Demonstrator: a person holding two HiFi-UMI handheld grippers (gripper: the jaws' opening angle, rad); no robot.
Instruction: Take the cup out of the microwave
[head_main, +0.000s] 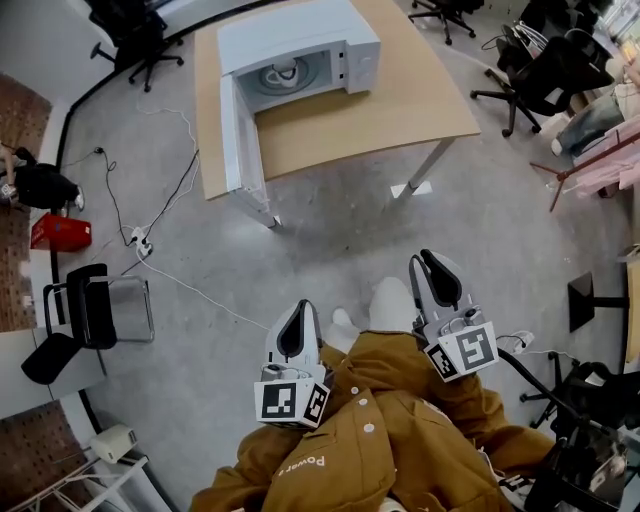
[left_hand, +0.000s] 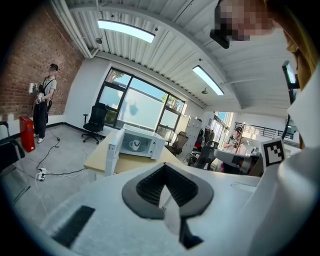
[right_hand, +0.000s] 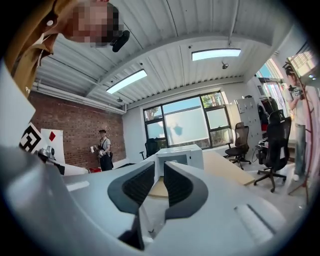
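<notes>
A white microwave (head_main: 300, 45) stands on a wooden table (head_main: 400, 110) far ahead of me, its door (head_main: 243, 150) swung wide open. Inside sits a white cup (head_main: 285, 72) with a handle. Both grippers hang close to my body, far short of the table. My left gripper (head_main: 299, 310) is shut with nothing in it; in the left gripper view its pads meet at the tips (left_hand: 163, 167), and the microwave (left_hand: 145, 142) with the cup (left_hand: 135, 145) shows small beyond. My right gripper (head_main: 429, 262) is open and empty (right_hand: 160, 172), and through its narrow gap I see the microwave (right_hand: 181, 156).
Grey floor lies between me and the table, crossed by cables (head_main: 150, 225) and a power strip. A black chair (head_main: 85, 310) and a red box (head_main: 60, 232) stand at the left. Office chairs (head_main: 540, 80) crowd the right. A person (left_hand: 42, 107) stands by the brick wall.
</notes>
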